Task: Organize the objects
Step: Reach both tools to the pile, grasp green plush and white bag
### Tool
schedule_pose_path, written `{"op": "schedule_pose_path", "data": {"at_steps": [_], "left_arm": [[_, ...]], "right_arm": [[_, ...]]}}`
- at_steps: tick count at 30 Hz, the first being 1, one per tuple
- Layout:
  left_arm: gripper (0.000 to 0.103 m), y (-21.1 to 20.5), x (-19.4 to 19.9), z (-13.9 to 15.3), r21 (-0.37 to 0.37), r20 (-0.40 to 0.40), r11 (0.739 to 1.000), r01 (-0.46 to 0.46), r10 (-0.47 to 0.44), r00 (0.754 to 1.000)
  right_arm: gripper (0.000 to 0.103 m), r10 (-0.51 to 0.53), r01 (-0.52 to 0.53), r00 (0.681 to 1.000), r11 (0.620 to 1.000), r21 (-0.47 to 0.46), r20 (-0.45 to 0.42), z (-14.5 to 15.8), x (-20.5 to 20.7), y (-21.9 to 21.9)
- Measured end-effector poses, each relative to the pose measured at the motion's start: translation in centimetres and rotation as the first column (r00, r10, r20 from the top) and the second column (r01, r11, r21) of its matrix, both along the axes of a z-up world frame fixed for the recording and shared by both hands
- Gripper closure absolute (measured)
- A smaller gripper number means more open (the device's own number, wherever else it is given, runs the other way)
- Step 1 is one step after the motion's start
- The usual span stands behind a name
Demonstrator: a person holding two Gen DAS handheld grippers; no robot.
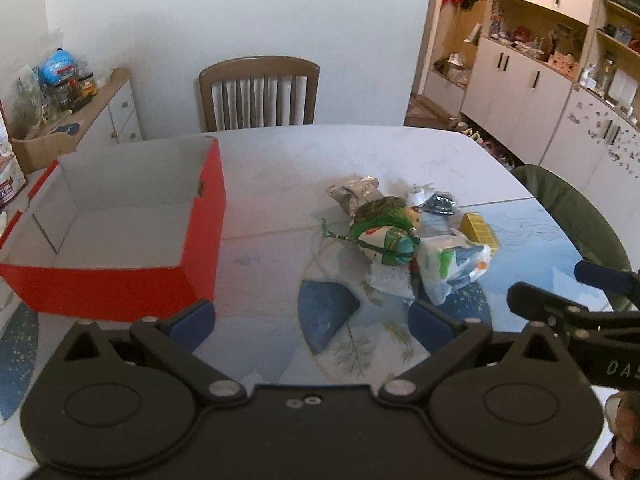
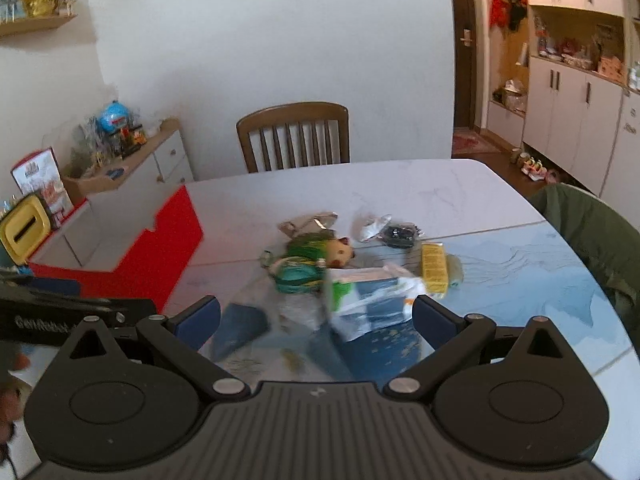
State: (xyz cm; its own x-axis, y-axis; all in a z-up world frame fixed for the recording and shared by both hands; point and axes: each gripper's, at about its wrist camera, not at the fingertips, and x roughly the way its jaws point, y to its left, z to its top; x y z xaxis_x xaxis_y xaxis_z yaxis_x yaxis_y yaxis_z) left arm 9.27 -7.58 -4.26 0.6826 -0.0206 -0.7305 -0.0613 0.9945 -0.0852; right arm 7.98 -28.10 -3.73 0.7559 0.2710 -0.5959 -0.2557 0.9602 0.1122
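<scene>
An open red cardboard box [image 1: 200,240] with white inner walls stands on the left of the table, with nothing visible inside it. To its right lies a small pile: a crumpled foil packet [image 1: 352,194], a green net bag [image 1: 384,236], a white plastic packet [image 1: 452,264], a yellow carton [image 1: 480,232] and a dark wrapper [image 1: 440,204]. My left gripper [image 1: 310,320] hovers open in front of the gap between box and pile. My right gripper [image 2: 316,320] is open just short of the white packet [image 2: 372,296], holding nothing.
The pale table [image 1: 280,152] has a blue-patterned cover on its near half. A wooden chair [image 1: 260,92] stands at the far edge. A green-draped chair [image 1: 568,208] is at the right edge. A cluttered sideboard [image 1: 100,112] lies behind the box.
</scene>
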Motion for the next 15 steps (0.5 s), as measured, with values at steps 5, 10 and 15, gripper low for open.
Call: {"op": "schedule_pose_path", "data": {"at_steps": [5, 10, 15], "left_arm": [[0.0, -1.1, 2.6, -0.3, -0.021, 0.006, 0.999, -0.034, 0.034, 0.999], [0.0, -2.5, 5.2, -1.0, -0.057, -0.004, 0.997, -0.046, 0.046, 0.999], [0.001, -3.9, 7.9, -2.5, -0.066, -0.029, 0.996, -0.055, 0.053, 0.998]], "right_arm": [[0.001, 0.066, -0.067, 0.998, 0.997, -0.048, -0.008, -1.6, 2.7, -2.1], [0.002, 0.115, -0.115, 0.993, 0.99, -0.085, -0.005, -3.0, 4.8, -3.4], [0.002, 0.14, -0.142, 0.99, 0.986, -0.092, -0.027, -4.7, 7.2, -4.2]]}}
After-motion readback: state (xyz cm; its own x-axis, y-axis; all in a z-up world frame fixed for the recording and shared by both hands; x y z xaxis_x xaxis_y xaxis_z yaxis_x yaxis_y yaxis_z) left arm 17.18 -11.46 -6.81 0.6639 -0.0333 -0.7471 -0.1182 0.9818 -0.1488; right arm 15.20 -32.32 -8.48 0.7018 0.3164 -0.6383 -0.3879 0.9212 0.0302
